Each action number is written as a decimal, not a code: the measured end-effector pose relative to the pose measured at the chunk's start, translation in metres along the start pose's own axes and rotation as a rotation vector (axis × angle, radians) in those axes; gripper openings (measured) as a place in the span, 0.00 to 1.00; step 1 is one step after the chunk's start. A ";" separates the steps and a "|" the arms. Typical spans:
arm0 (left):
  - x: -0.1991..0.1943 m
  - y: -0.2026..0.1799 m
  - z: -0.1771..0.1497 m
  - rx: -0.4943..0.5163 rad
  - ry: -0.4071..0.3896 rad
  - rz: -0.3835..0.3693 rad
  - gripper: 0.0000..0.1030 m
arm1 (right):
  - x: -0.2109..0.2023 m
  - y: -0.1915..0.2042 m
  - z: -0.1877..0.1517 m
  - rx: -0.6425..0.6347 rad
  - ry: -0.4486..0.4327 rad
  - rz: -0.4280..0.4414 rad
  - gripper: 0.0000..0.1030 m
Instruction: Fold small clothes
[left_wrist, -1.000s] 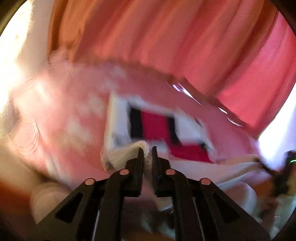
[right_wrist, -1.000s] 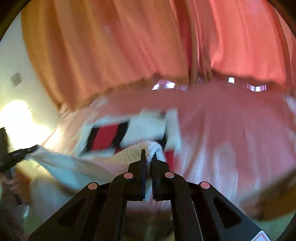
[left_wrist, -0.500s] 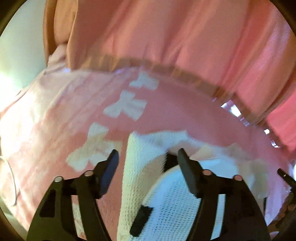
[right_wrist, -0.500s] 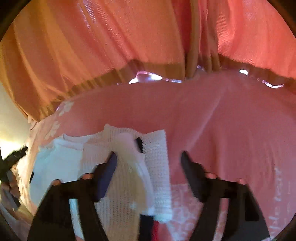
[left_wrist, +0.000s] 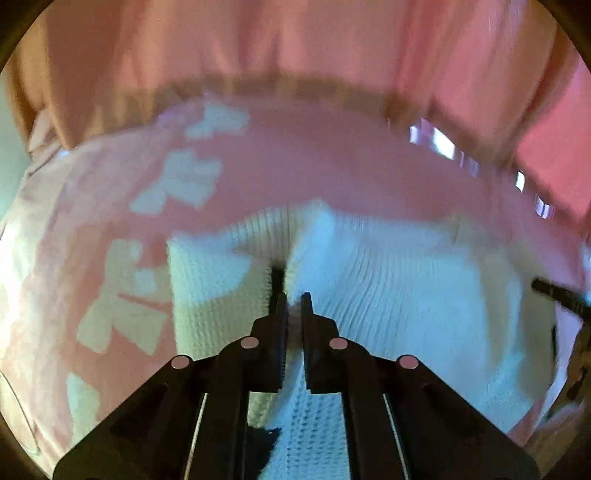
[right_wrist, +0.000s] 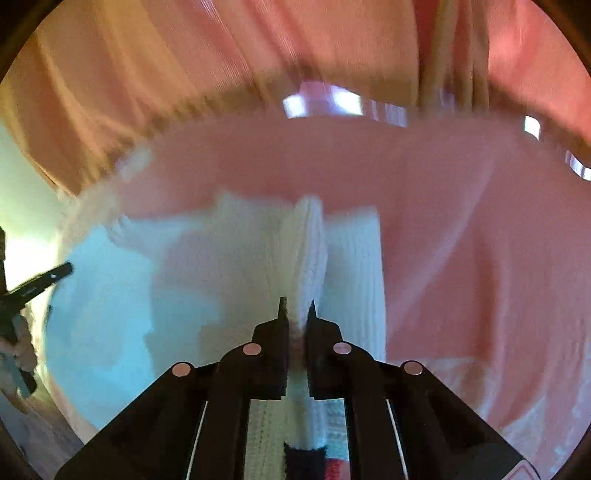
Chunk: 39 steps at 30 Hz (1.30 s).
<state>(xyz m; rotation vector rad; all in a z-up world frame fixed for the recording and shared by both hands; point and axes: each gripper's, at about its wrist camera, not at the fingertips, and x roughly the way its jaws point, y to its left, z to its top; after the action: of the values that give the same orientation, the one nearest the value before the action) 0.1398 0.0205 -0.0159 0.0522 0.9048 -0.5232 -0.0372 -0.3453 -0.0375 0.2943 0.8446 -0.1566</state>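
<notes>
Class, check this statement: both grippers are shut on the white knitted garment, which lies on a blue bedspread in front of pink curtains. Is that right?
Not quite. The bedspread is pink with pale patches, not blue, as the left wrist view shows. The rest holds: the left gripper and right gripper each pinch the white knitted garment, with pink curtains behind.

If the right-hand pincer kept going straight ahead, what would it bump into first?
The white knit garment itself: the right gripper is shut on a raised fold of it. Past that lies the pink bedspread, though blur makes depth uncertain.
</notes>
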 end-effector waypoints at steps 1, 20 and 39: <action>-0.013 0.003 0.006 -0.016 -0.045 -0.009 0.05 | -0.020 0.005 0.006 -0.009 -0.070 0.024 0.06; 0.033 0.040 -0.002 -0.107 0.117 0.228 0.06 | 0.062 -0.033 0.003 0.064 0.141 -0.161 0.07; 0.048 -0.020 0.014 -0.021 0.116 0.262 0.48 | 0.060 0.018 0.019 0.031 0.136 -0.198 0.00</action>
<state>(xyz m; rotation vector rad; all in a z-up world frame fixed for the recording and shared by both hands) 0.1653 -0.0207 -0.0402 0.1814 0.9991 -0.2690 0.0201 -0.3350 -0.0672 0.2514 1.0064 -0.3379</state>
